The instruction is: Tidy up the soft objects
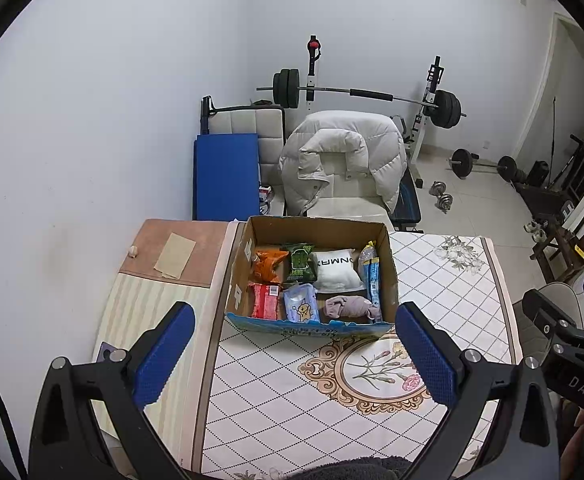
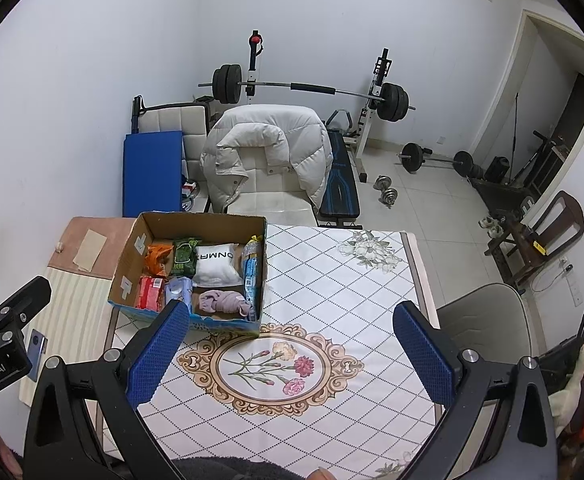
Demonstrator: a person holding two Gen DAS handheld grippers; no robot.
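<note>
A cardboard box [image 1: 388, 256] [image 2: 129, 258] stands on the table's far left part. In it lie an orange snack bag [image 1: 267, 265], a green packet [image 1: 300, 263], a white pillow pack [image 1: 336, 270] [image 2: 215, 266], a red packet [image 1: 265, 300], a light blue tissue pack [image 1: 300, 303], a mauve rolled cloth [image 1: 350, 306] [image 2: 223, 301] and a blue tube pack [image 1: 373, 276]. My left gripper [image 1: 294, 354] is open and empty above the table in front of the box. My right gripper [image 2: 292, 352] is open and empty over the floral medallion [image 2: 269, 364].
The table has a white diamond-pattern cloth [image 2: 332, 292]. A chair with a white puffer jacket [image 1: 344, 156] stands behind the table. A barbell rack [image 1: 364, 94], dumbbells [image 1: 442, 196] and a blue mat [image 1: 225, 176] lie beyond. A grey chair [image 2: 488, 320] stands at the right.
</note>
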